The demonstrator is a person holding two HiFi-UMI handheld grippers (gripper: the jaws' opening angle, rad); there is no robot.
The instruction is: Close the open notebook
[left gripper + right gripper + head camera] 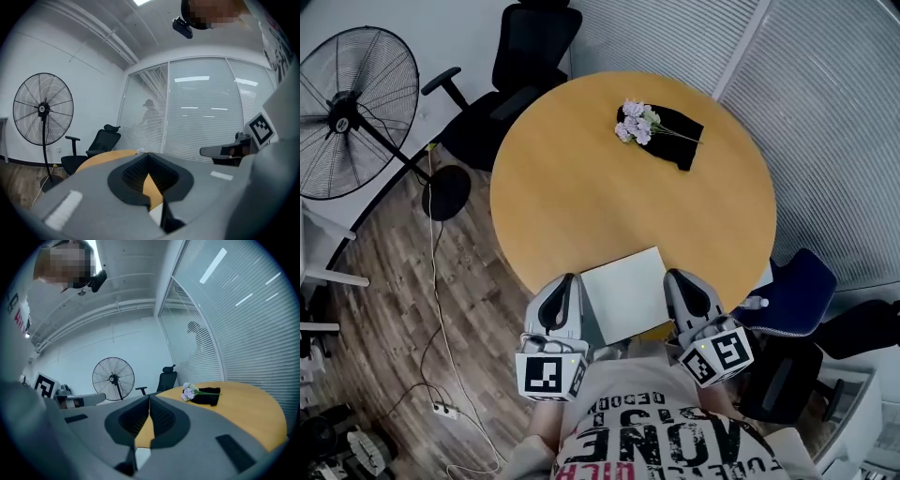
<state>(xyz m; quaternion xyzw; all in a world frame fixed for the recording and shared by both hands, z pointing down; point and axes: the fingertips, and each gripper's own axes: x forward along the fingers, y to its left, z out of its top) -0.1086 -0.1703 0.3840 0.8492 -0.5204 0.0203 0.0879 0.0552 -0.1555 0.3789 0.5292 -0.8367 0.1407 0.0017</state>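
A white notebook [626, 292] lies flat at the near edge of the round wooden table [581, 187]. It shows as one plain white rectangle. My left gripper [568, 287] is just left of it and my right gripper [679, 281] just right of it, both pointing toward the table. In the left gripper view the jaws [148, 157] meet at the tips with nothing between them. The right gripper view shows the same: the jaws [150, 399] are shut and empty. A sliver of the white notebook [142, 456] shows below them.
At the far side of the table lie pale purple flowers [637, 122] on a black cloth [680, 136]. A black office chair [520, 66] stands behind the table and a standing fan [352, 112] at the left. A dark blue chair [792, 295] is at the right.
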